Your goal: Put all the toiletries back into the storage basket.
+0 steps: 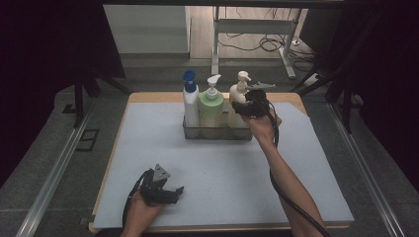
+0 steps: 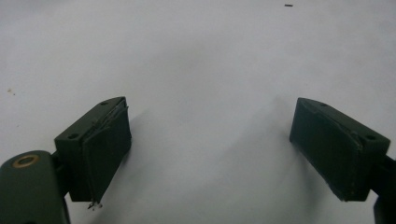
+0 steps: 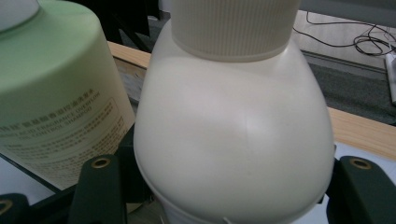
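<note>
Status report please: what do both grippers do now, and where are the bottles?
Right gripper around cream bottle, jaws at its sides. Left gripper open, idle over white mat. Three pump bottles standing in clear tray; green bottle close beside.

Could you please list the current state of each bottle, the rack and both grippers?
Blue-capped bottle: upright in the rack, left end.
Green bottle: upright, middle.
Cream bottle: upright, right end, between the right gripper's jaws.
Rack: on the mat, holding three bottles.
Right gripper: closed around the cream bottle.
Left gripper: open, empty, over the mat.
</note>
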Demonstrator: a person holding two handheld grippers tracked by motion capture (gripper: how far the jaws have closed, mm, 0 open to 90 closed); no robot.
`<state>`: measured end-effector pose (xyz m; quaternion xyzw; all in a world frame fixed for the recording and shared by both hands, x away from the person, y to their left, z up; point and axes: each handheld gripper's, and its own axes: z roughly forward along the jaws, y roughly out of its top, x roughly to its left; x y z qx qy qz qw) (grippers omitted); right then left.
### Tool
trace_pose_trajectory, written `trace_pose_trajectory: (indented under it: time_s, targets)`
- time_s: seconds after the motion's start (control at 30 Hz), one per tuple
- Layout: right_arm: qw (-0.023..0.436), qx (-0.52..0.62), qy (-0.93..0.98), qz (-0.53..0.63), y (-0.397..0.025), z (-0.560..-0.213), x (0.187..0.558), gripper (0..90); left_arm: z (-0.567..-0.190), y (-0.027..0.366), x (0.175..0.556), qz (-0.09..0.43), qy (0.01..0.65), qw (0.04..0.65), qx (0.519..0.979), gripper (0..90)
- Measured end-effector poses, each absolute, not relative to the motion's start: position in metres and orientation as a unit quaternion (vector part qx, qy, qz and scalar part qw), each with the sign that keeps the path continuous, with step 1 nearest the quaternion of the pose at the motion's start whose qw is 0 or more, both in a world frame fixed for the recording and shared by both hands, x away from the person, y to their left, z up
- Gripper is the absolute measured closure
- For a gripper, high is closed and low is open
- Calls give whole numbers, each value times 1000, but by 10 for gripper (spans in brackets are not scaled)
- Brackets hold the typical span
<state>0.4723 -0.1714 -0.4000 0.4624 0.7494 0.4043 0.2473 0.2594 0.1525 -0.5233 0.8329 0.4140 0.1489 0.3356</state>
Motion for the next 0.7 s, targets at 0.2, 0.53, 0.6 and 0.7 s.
trace_pose_trajectory:
  time_s: [0.2,0.53,0.6,0.7]
  targets:
    - [244,464,753,399,-171,-409,471,368,-523,152,259,149,414,336,833,123]
    - [237,457,760,396,-176,-412,467,356,-523,152,259,149,414,335,833,123]
    - [237,452,764,395,-177,-412,466,355,-523,152,259,149,414,335,833,123]
    - [235,451,765,396,-178,-412,466,351,-523,152,259,149,414,335,833,123]
